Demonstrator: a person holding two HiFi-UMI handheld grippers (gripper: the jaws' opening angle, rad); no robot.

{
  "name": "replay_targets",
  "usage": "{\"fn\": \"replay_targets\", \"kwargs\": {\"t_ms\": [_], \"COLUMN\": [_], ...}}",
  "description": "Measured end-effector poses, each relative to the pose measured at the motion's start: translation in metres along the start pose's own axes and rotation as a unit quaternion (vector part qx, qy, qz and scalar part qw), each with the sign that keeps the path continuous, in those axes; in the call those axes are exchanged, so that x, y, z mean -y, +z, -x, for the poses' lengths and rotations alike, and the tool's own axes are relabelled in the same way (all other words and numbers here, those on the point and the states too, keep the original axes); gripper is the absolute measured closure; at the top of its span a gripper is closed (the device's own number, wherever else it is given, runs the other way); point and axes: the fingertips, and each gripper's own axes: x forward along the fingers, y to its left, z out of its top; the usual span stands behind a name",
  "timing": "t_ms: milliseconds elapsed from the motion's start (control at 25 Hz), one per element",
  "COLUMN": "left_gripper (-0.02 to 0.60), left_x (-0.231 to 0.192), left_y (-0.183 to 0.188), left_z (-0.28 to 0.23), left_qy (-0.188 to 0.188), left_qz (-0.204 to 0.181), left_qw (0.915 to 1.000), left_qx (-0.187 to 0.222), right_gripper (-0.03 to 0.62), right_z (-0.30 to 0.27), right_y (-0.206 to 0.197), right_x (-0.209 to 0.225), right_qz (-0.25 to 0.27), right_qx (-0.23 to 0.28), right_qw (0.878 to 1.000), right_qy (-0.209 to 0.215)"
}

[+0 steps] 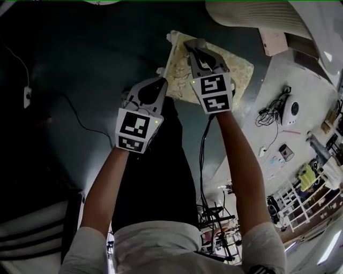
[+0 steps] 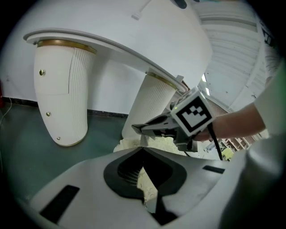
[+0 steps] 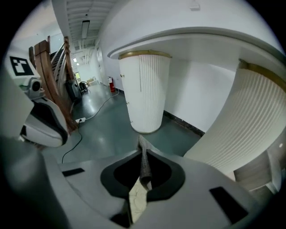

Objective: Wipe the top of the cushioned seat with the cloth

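A cream patterned cloth (image 1: 238, 69) hangs spread out above the dark floor, and both grippers hold it. My left gripper (image 1: 160, 82) is shut on the cloth's near left edge, and cream fabric (image 2: 145, 180) shows between its jaws. My right gripper (image 1: 192, 46) is shut on the far upper edge. In the right gripper view a folded strip of cloth (image 3: 144, 165) stands up out of the closed jaws. The left gripper view shows the right gripper (image 2: 139, 129) just ahead, above the cloth (image 2: 133, 144). I cannot pick out a cushioned seat in any view.
White ribbed pedestals (image 2: 62, 103) (image 3: 144, 89) carry a curved white top (image 1: 252, 13) ahead. Black cables (image 1: 80, 120) cross the dark green floor, and a socket strip (image 3: 81, 120) lies there too. Gear, cables and shelves (image 1: 292, 109) crowd the right side.
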Motion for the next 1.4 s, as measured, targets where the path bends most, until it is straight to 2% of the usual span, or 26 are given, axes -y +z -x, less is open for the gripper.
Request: {"fn": "replay_targets", "kwargs": {"t_ms": [200, 320, 440, 520, 1000, 1400], "left_gripper": [0.568, 0.568, 0.568, 0.568, 0.568, 0.568], "left_x": [-0.008, -0.015, -0.02, -0.022, -0.023, -0.009], "left_y": [-0.015, -0.022, -0.027, -0.029, -0.062, -0.064], "left_z": [0.0, 0.001, 0.003, 0.004, 0.014, 0.017], "left_qy": [0.007, 0.01, 0.014, 0.017, 0.031, 0.016], "left_qz": [0.015, 0.023, 0.025, 0.027, 0.019, -0.01], "left_qw": [0.9998, 0.9995, 0.9994, 0.9993, 0.9985, 0.9989], "left_qx": [-0.015, -0.018, -0.021, -0.022, -0.042, -0.042], "right_gripper": [0.574, 0.574, 0.574, 0.574, 0.574, 0.574], "right_z": [-0.049, -0.063, -0.062, -0.059, -0.037, -0.021], "right_y": [-0.013, -0.035, -0.041, -0.043, -0.07, -0.091], "right_x": [0.0, -0.006, -0.008, -0.01, -0.058, -0.104], "right_qz": [0.08, 0.044, -0.014, -0.028, -0.033, -0.05], "right_qx": [-0.049, -0.076, -0.062, -0.055, -0.052, -0.053], "right_qw": [0.996, 0.996, 0.997, 0.997, 0.995, 0.992], "right_qy": [0.008, 0.032, 0.038, 0.042, 0.08, 0.099]}}
